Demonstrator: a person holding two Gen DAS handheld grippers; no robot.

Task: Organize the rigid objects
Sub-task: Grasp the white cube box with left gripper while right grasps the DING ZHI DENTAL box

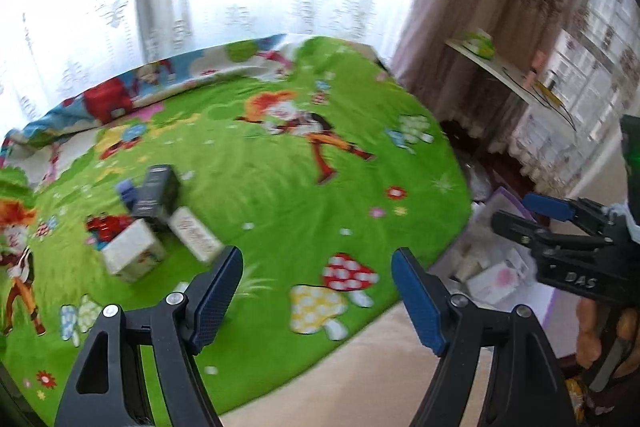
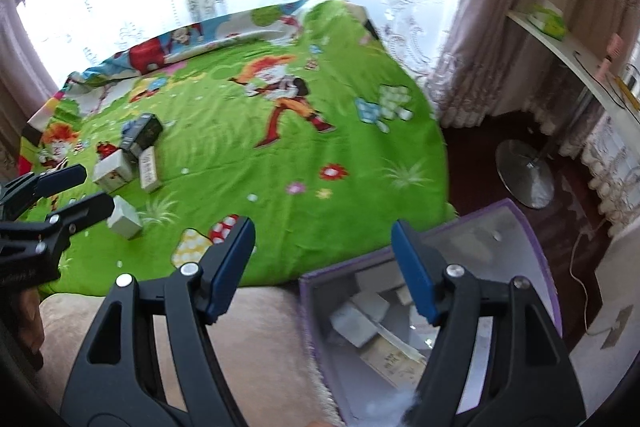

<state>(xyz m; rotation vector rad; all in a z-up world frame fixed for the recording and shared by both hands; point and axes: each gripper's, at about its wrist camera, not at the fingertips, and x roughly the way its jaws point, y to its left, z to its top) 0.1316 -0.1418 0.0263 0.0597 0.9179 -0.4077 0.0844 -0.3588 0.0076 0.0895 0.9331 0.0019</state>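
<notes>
Left wrist: left gripper (image 1: 316,301) jaws apart, empty.

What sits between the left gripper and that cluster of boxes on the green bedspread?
Nothing visible. The left gripper is open and empty, and only bare green bedspread lies between it and the boxes ahead to its left.

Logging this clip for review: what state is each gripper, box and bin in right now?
left gripper: open, empty
right gripper: open, empty, above the bin
purple bin: open-topped, boxes inside
dark box: tilted against its neighbours on the bedspread
small white box: lying apart from the pile
bedspread: spread flat
</notes>
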